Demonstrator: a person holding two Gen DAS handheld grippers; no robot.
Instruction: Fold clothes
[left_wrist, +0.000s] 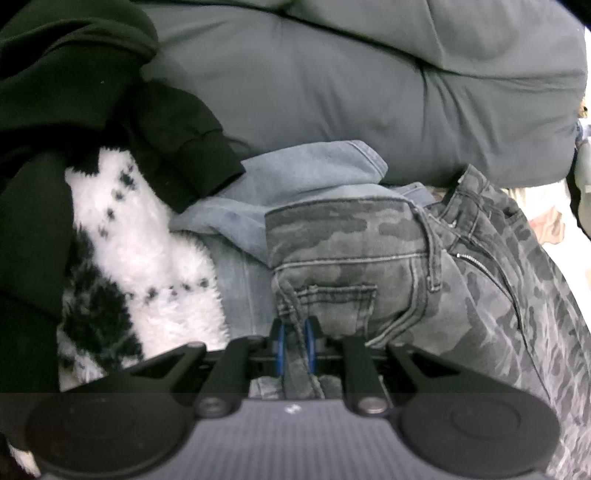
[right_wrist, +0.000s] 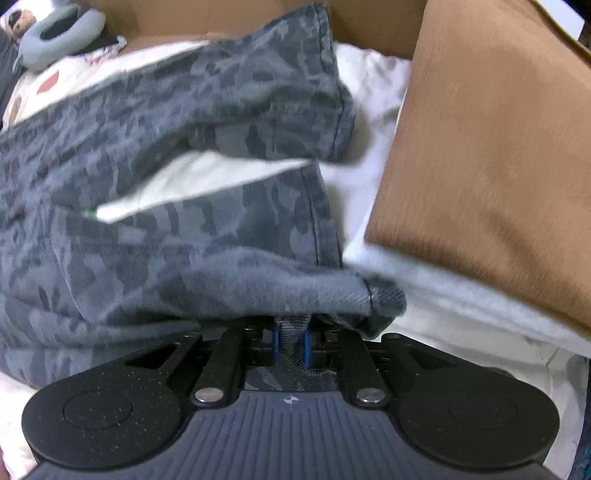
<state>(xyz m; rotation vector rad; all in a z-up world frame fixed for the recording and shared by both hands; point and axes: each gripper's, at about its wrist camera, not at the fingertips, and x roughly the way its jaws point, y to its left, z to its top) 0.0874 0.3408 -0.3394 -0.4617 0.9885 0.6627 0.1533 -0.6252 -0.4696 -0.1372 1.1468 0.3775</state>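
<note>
Left wrist view shows the grey duvet behind a clothes heap, where the camouflage jeans lie waist-end on the light blue jeans. Their long axis runs from there out to the hems on the white bedsheet. Left gripper is clenched on the pocket seam, right gripper on a hem; with so little cloth pinched, the heavy denim could slip free.

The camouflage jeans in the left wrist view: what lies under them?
Under the camouflage jeans a pair of light blue jeans shows at the upper left edge, lying on a grey cushion. How far the blue pair reaches beneath is covered.
</note>
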